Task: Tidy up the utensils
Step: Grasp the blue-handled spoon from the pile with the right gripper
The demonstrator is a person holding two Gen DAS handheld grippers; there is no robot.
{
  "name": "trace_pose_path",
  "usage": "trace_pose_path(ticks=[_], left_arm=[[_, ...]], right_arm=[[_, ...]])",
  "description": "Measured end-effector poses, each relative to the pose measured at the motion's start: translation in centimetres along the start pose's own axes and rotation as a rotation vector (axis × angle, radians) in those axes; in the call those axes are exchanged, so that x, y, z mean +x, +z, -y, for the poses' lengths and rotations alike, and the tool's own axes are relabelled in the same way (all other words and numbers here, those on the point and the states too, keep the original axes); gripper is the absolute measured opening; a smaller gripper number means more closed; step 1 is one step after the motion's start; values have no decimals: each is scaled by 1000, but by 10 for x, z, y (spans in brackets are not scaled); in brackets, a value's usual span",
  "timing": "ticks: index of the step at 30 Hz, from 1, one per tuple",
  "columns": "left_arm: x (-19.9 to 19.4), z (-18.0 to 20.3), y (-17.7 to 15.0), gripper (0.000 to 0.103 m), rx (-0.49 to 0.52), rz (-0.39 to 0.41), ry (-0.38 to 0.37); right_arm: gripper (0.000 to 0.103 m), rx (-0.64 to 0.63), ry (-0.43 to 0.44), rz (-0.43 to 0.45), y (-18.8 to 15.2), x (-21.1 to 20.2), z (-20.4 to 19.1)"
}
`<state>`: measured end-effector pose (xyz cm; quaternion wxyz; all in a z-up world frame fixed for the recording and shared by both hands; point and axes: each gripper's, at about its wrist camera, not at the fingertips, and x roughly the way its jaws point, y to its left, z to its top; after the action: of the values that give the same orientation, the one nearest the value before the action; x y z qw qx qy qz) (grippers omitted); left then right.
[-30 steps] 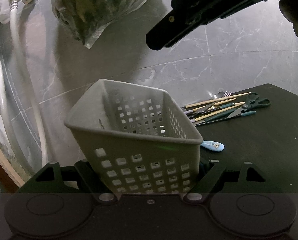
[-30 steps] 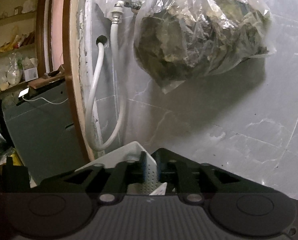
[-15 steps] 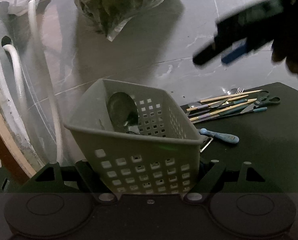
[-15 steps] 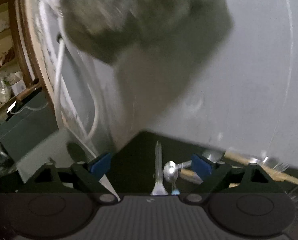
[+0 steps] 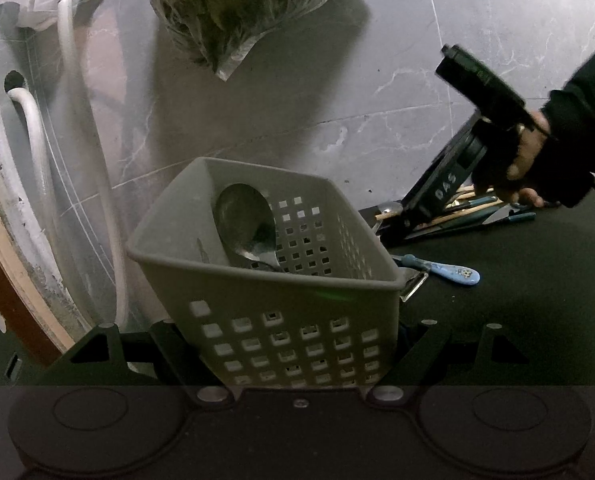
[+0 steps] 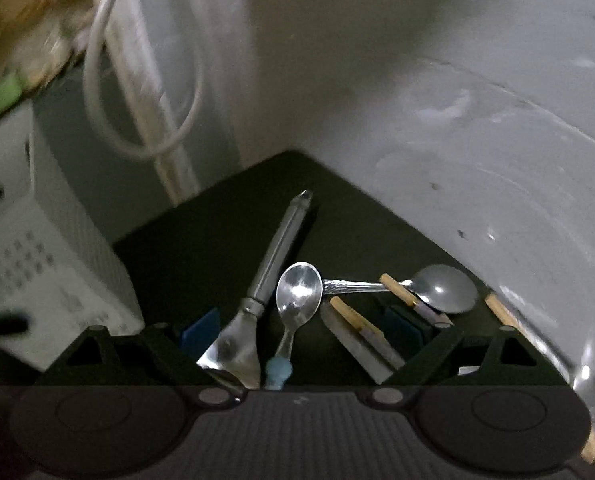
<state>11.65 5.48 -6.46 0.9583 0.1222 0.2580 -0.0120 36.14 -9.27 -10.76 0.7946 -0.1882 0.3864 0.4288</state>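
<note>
My left gripper (image 5: 297, 344) is shut on the near wall of a grey perforated basket (image 5: 281, 320), tilted, with a large metal spoon (image 5: 245, 224) inside. My right gripper (image 6: 301, 324) is open, low over a pile of utensils on the black table: a metal-handled server (image 6: 253, 300), a small spoon with a pale blue handle (image 6: 297, 292), a silver spoon (image 6: 441, 288) and wooden chopsticks (image 6: 353, 316). In the left wrist view the right gripper (image 5: 413, 220) reaches down onto the pile (image 5: 473, 208). A blue-handled utensil (image 5: 449, 274) lies beside the basket.
A grey marble wall stands behind the black table (image 5: 517, 300). A plastic bag of greens (image 5: 249, 4) hangs on the wall above the basket. White hoses (image 5: 77, 120) run down at the left. The basket shows at the left of the right wrist view (image 6: 37, 260).
My right gripper let go a spoon into the basket, opened, and swung right and down onto the utensil pile. The left gripper kept its hold on the basket.
</note>
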Motion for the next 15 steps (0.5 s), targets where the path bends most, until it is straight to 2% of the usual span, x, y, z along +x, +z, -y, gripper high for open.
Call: trace_pose_path(ticks=[4,15], left_arm=[[0,1,1,82,0,-2,5],[1,3,1,82,-5,-4,13]], right_arm=[[89,-82,18,-44,5,14,-1],[77,-154,95,-100,14,36,4]])
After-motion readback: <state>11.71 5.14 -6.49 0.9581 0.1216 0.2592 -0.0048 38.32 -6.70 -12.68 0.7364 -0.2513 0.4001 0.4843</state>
